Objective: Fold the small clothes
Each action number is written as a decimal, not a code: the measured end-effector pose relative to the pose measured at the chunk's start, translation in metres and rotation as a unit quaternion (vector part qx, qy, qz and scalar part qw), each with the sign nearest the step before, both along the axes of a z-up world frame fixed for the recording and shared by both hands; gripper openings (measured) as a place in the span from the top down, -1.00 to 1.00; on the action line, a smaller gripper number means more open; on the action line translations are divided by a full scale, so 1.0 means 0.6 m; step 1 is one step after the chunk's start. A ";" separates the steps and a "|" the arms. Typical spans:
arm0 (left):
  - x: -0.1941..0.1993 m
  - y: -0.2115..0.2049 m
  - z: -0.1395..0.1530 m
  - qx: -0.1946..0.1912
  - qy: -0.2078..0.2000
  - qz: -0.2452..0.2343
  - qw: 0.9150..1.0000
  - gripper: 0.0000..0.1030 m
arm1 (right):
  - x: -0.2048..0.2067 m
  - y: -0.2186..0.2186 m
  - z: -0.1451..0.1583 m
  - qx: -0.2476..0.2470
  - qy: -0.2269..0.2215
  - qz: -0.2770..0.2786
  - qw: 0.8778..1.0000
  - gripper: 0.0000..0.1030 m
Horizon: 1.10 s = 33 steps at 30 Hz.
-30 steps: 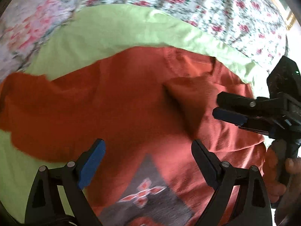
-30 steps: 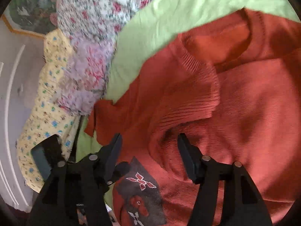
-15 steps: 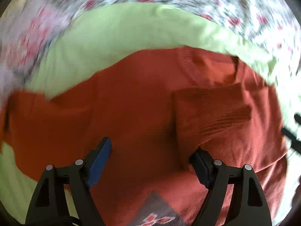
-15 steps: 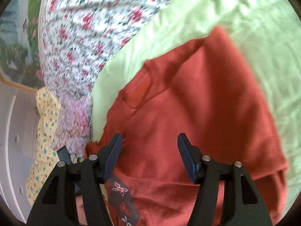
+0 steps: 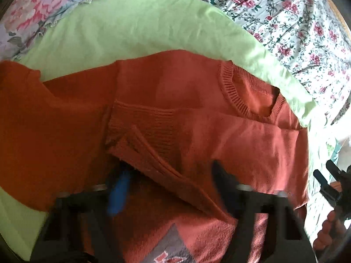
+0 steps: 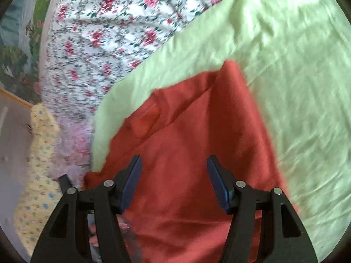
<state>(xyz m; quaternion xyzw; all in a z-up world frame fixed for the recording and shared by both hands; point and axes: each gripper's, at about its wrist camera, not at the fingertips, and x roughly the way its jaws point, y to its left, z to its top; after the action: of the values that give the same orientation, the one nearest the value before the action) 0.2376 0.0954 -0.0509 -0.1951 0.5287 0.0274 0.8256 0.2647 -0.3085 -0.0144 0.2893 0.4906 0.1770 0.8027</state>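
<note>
A rust-orange knit sweater (image 5: 175, 92) lies on a light green sheet (image 5: 131, 22), its ribbed collar (image 5: 232, 87) toward the far right. One sleeve (image 5: 241, 135) is folded across the chest, cuff (image 5: 149, 127) near the middle. My left gripper (image 5: 171, 186), blurred, is low over the sweater with its jaws closing around a raised ridge of fabric (image 5: 158, 164); the pads still stand apart. In the right wrist view my right gripper (image 6: 174, 184) hovers open over the sweater's side (image 6: 197, 131), nothing between its fingers. The right gripper (image 5: 326, 182) also shows at the left view's right edge.
A white floral bedsheet (image 5: 296, 11) surrounds the green sheet. A pink floral cloth (image 5: 26, 6) lies at the far left. A yellow patterned cloth (image 6: 37, 175) and a painted picture (image 6: 17, 43) sit at the left of the right wrist view. A hand (image 5: 329, 230) holds the right gripper.
The left gripper's jaws have narrowed and sunk toward the sweater, bunching fabric between them. The right gripper has swung away from the cuff to the sweater's side. The sleeve now lies flat across the chest.
</note>
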 end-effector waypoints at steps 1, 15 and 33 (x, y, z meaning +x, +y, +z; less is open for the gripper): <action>0.001 0.000 0.000 0.001 -0.003 -0.008 1.000 0.51 | 0.005 -0.004 0.000 -0.015 -0.002 -0.004 1.000 -0.21; -0.025 -0.019 0.041 -0.004 -0.072 -0.080 0.994 0.89 | 0.108 0.004 -0.036 -0.199 -0.003 0.009 0.980 0.72; -0.127 0.109 0.028 -0.009 -0.043 0.011 0.999 0.11 | 0.018 -0.001 0.015 -0.129 0.004 -0.023 0.991 -0.01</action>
<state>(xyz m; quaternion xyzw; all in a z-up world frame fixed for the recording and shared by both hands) 0.1617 0.1608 -0.0341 -0.2092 0.4910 0.0230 0.8454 0.2753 -0.3094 -0.0054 0.1955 0.5057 0.0931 0.8351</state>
